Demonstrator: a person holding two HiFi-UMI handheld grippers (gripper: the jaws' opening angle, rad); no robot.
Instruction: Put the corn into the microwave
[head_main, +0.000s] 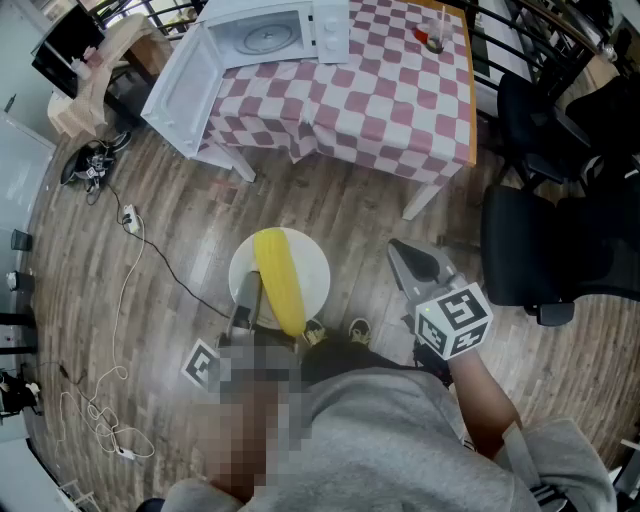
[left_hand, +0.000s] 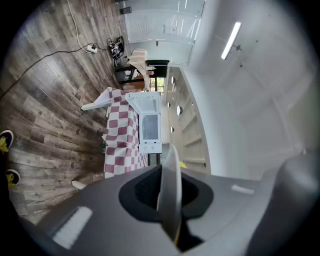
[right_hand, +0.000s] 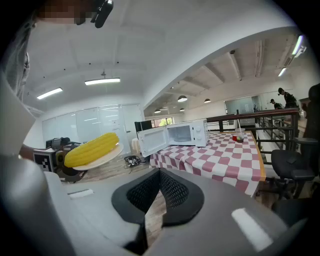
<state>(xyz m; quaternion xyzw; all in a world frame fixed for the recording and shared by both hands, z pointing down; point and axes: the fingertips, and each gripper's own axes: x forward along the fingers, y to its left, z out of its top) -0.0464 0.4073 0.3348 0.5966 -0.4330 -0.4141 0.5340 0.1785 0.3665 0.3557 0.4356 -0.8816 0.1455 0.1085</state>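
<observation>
White and wide open, the microwave (head_main: 277, 33) sits on the checked table (head_main: 400, 110) with only its glass turntable inside. The yellow corn (head_main: 280, 280) lies along a white plate (head_main: 312, 262), over the wood floor and well short of the table. My left gripper (head_main: 247, 290) is clamped on the plate's near rim, holding it about level. My right gripper (head_main: 403, 255) has its jaws together on nothing and tilts slightly down beside the plate, my forearm reaching forward.

You're working in bright, even light from ceiling strips (right_hand: 102, 81); the wood floor (head_main: 190, 225) shows soft glare. Both gripper views bend strongly toward dark rounded corners, and the near fingers (right_hand: 225, 220) look soft.
</observation>
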